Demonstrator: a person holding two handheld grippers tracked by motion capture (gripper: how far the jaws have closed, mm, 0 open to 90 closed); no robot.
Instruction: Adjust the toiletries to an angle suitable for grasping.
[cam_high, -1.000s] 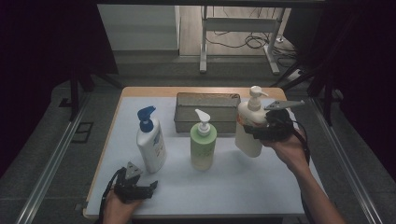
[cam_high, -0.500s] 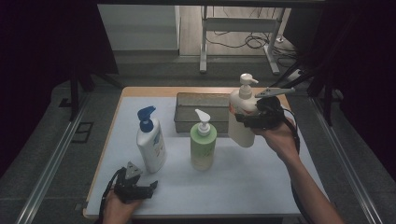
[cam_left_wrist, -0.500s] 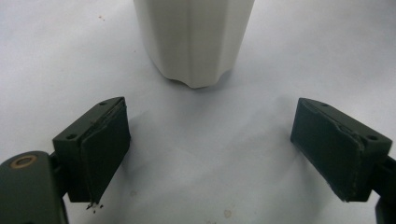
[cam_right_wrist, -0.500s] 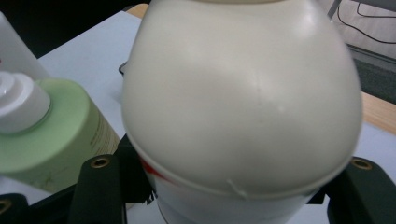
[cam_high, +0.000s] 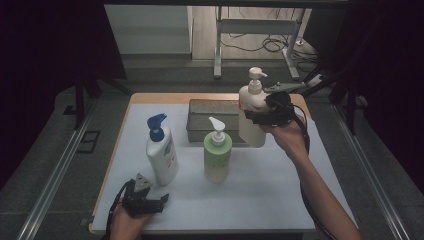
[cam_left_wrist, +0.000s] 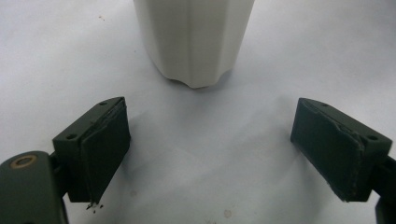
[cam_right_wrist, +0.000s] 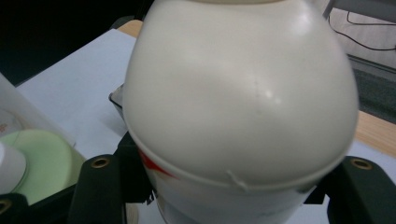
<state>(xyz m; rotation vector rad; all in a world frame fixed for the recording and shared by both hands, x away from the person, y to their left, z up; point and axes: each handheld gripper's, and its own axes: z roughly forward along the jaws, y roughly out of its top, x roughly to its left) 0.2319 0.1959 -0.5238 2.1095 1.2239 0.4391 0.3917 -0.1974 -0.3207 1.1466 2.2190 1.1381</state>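
Note:
My right gripper (cam_high: 260, 116) is shut on a cream pump bottle (cam_high: 250, 100) and holds it upright in the air, at the right end of a grey bin (cam_high: 212, 120). The right gripper view has the bottle's rounded shoulder (cam_right_wrist: 238, 93) wedged between the two black jaws. My left gripper (cam_high: 149, 196) rests open near the front left edge of the table. In the left gripper view its jaws (cam_left_wrist: 210, 149) stand wide apart with nothing between them, and the base of a white bottle (cam_left_wrist: 194, 42) stands just beyond them.
A white bottle with a blue pump (cam_high: 161, 152) and a green pump bottle (cam_high: 217, 155) stand in front of the bin on the white sheet (cam_high: 270, 195). The table's wooden edge (cam_high: 165, 97) runs behind the bin, with metal rails on both sides.
My right gripper has carried the cream bottle up and to the left, from the table's right side to the bin's right end. The left gripper has stayed where it was.

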